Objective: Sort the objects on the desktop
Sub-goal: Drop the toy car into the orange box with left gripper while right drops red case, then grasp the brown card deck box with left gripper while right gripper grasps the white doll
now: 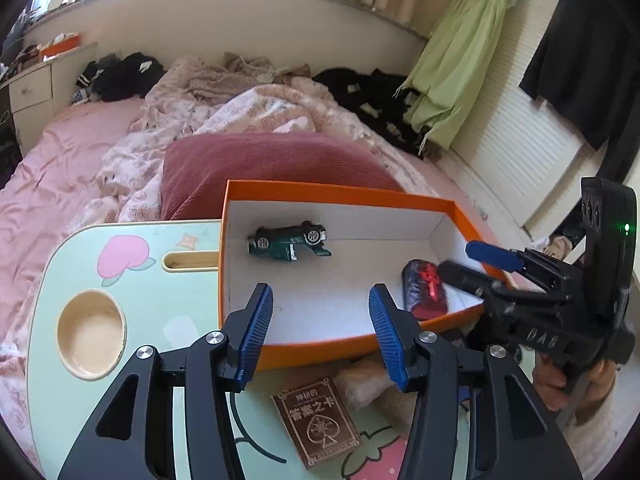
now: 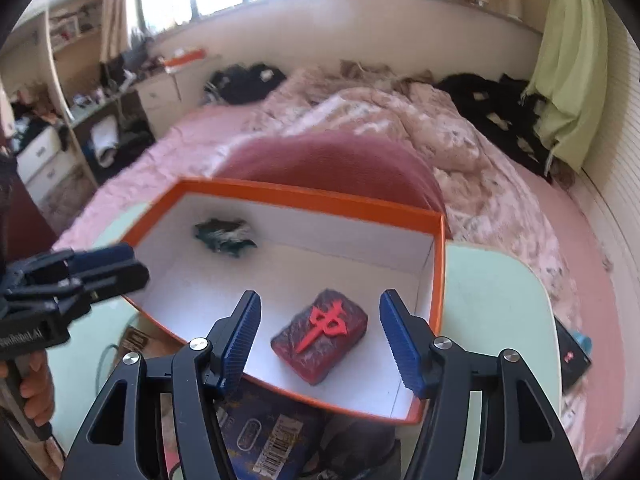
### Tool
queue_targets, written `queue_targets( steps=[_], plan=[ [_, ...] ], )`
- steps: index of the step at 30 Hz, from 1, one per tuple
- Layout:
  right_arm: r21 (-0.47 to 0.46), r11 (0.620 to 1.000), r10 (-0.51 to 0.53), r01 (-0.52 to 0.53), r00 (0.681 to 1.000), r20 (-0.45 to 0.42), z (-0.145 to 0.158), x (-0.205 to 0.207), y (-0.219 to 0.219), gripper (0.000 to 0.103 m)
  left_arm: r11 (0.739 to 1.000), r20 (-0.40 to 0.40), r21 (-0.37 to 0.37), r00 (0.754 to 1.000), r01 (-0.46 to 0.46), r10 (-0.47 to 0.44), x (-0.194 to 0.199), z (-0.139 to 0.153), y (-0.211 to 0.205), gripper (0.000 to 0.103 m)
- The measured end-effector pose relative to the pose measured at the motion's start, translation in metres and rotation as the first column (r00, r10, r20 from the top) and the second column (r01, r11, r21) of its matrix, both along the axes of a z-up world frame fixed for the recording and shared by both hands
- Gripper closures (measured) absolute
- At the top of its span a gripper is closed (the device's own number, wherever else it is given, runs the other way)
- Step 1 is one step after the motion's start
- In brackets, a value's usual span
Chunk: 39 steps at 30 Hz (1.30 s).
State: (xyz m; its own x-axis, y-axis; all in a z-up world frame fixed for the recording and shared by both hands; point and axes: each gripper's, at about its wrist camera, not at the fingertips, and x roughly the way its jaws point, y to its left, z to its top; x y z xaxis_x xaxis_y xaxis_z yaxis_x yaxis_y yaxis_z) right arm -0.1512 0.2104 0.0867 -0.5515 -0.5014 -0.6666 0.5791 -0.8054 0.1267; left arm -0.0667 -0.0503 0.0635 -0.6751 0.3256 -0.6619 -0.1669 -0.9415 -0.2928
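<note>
An orange box with a white inside stands on the pale green bed table. In it lie a dark green toy car on its side and a dark red mahjong-tile block with a red character. My left gripper is open and empty above the box's near edge. My right gripper is open and empty, with the block below and between its fingers. The box and blurred car show in the right wrist view. A brown card box lies on the table.
The table has a round cup recess and a slot. A blue barcoded box lies under the orange box's near edge. A dark red pillow and a rumpled pink bed lie behind. A black item sits at the right.
</note>
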Motion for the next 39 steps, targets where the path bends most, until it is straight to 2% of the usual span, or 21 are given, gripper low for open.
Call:
queue_targets(
  steps=[2, 4, 6, 7, 8, 10, 12, 14, 17, 19, 22, 24, 26, 27, 28, 29, 30, 32, 34, 36, 39],
  plan=[
    [-0.080, 0.997, -0.014, 0.011, 0.999, -0.039, 0.018, 0.013, 0.016, 0.042, 1.000, -0.035, 0.018, 0.999, 0.003, -0.002, 0.013, 0.008, -0.004, 0.052],
    [-0.153, 0.988, -0.037, 0.030, 0.998, -0.041, 0.036, 0.033, 0.038, 0.039, 1.000, -0.048, -0.004, 0.999, 0.012, -0.012, 0.028, 0.017, -0.004, 0.052],
    [-0.193, 0.979, -0.063, 0.059, 0.998, -0.013, 0.040, 0.054, 0.056, 0.014, 0.998, -0.044, -0.064, 0.999, 0.028, -0.030, 0.044, 0.022, 0.001, 0.051],
    [-0.216, 0.974, -0.070, 0.068, 0.998, -0.005, 0.038, 0.071, 0.067, 0.006, 0.995, -0.042, -0.096, 0.998, 0.037, -0.041, 0.054, 0.022, 0.004, 0.048],
    [-0.218, 0.973, -0.076, 0.074, 0.997, -0.001, 0.035, 0.082, 0.072, 0.005, 0.992, -0.037, -0.116, 0.998, 0.051, -0.056, 0.067, 0.021, 0.007, 0.042],
    [-0.169, 0.983, -0.072, 0.073, 0.997, 0.014, 0.019, 0.110, 0.075, 0.005, 0.991, -0.010, -0.109, 0.996, 0.081, -0.083, 0.085, 0.012, 0.010, 0.036],
    [-0.096, 0.992, -0.074, 0.076, 0.997, 0.029, 0.000, 0.129, 0.071, 0.005, 0.988, 0.038, -0.091, 0.992, 0.126, -0.123, 0.097, 0.001, 0.015, 0.036],
    [-0.034, 0.996, -0.083, 0.085, 0.995, 0.047, -0.021, 0.143, 0.065, 0.005, 0.984, 0.066, -0.110, 0.988, 0.143, -0.136, 0.107, -0.009, 0.022, 0.036],
    [0.063, 0.994, -0.089, 0.086, 0.995, 0.051, -0.043, 0.146, 0.050, 0.005, 0.982, 0.067, -0.144, 0.991, 0.122, -0.114, 0.117, -0.019, 0.029, 0.036],
    [0.113, 0.990, -0.099, 0.089, 0.990, 0.095, -0.056, 0.140, 0.044, 0.005, 0.983, 0.093, -0.139, 0.990, 0.122, -0.110, 0.116, -0.027, 0.030, 0.036],
    [0.136, 0.986, -0.103, 0.093, 0.992, 0.074, -0.060, 0.140, 0.042, 0.004, 0.980, 0.152, -0.172, 0.986, 0.096, -0.070, 0.108, -0.045, 0.033, 0.036],
    [0.132, 0.987, -0.100, 0.088, 0.992, 0.081, -0.062, 0.137, 0.045, 0.000, 0.976, 0.123, -0.206, 0.991, 0.067, -0.042, 0.110, -0.048, 0.034, 0.034],
    [0.139, 0.986, -0.100, 0.089, 0.992, 0.080, -0.064, 0.135, 0.046, 0.000, 0.966, 0.105, -0.252, 0.994, 0.049, -0.023, 0.112, -0.052, 0.040, 0.025],
    [0.148, 0.985, -0.103, 0.091, 0.992, 0.072, -0.065, 0.135, 0.046, 0.000, 0.961, 0.099, -0.274, 0.995, 0.047, -0.020, 0.113, -0.054, 0.043, 0.012],
    [0.162, 0.982, -0.107, 0.096, 0.993, 0.058, -0.065, 0.136, 0.045, 0.000, 0.962, 0.100, -0.267, 0.995, 0.054, -0.028, 0.113, -0.056, 0.045, 0.005],
    [0.172, 0.980, -0.107, 0.098, 0.993, 0.043, -0.066, 0.137, 0.045, 0.000, 0.961, 0.105, -0.270, 0.994, 0.063, -0.035, 0.112, -0.057, 0.047, 0.000],
    [0.160, 0.982, -0.106, 0.098, 0.994, 0.040, -0.067, 0.137, 0.047, 0.000, 0.961, 0.106, -0.268, 0.994, 0.066, -0.039, 0.113, -0.058, 0.047, 0.000],
    [0.126, 0.987, -0.109, 0.103, 0.993, 0.041, -0.061, 0.143, 0.047, 0.003, 0.962, 0.107, -0.265, 0.994, 0.065, -0.037, 0.111, -0.057, 0.045, 0.000],
    [0.054, 0.994, -0.098, 0.095, 0.994, 0.048, -0.057, 0.144, 0.056, 0.026, 0.963, 0.106, -0.263, 0.994, 0.059, -0.032, 0.111, -0.058, 0.043, 0.000],
    [0.010, 0.995, -0.095, 0.095, 0.994, 0.062, -0.054, 0.140, 0.062, 0.040, 0.963, 0.105, -0.263, 0.994, 0.059, -0.032, 0.113, -0.059, 0.041, 0.000],
    [-0.030, 0.993, -0.109, 0.111, 0.992, 0.064, -0.049, 0.134, 0.068, 0.050, 0.963, 0.105, -0.262, 0.994, 0.059, -0.033, 0.113, -0.059, 0.040, 0.000]
  ],
)
